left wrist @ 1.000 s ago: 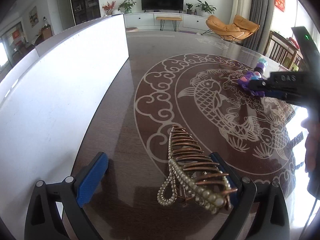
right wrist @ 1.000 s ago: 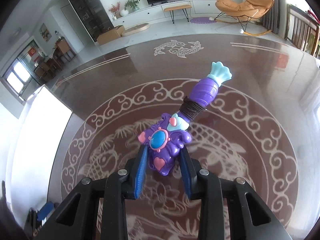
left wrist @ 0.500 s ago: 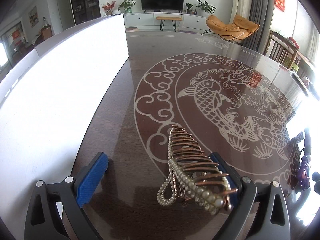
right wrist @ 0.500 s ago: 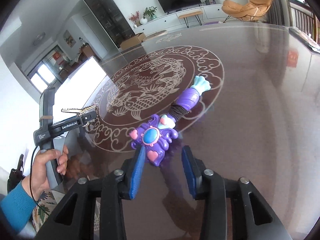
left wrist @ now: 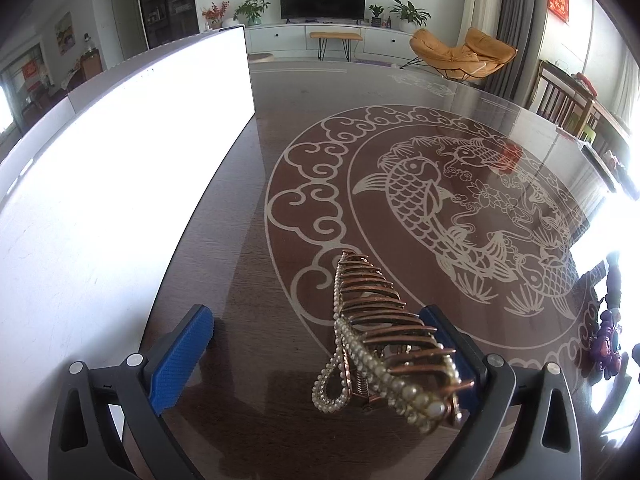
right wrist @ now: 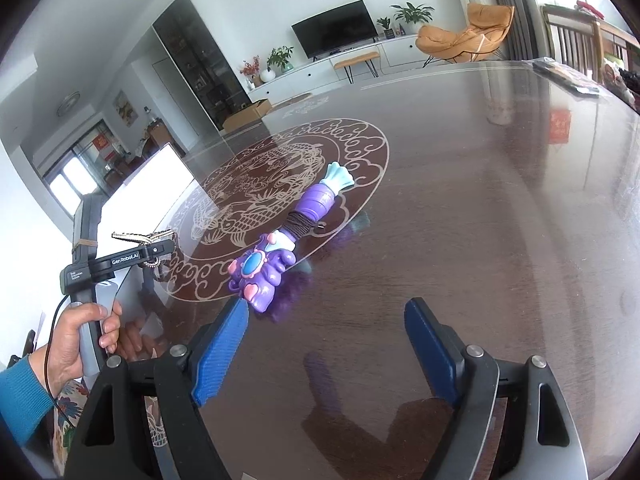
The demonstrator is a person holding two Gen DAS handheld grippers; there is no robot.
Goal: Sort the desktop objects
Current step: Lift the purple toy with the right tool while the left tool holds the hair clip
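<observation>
Toy wand [right wrist: 280, 240]: light, hard, smooth; lies on surface [right wrist: 480, 220]; grab purple handle.
Right gripper [right wrist: 324, 344]: fingers opening, nothing held.
Left gripper [left wrist: 320, 356]: fingers wide; hair clip [left wrist: 384, 340] leans on right finger.

The dark brown table [left wrist: 256, 216] is showing a cream koi-and-cloud medallion, the hair clip [left wrist: 384, 340] is gleaming copper with white pearls, the toy [right wrist: 280, 248] is glowing purple with pink hearts and a teal end, and the tool pads [right wrist: 220, 344] are showing blue.
</observation>
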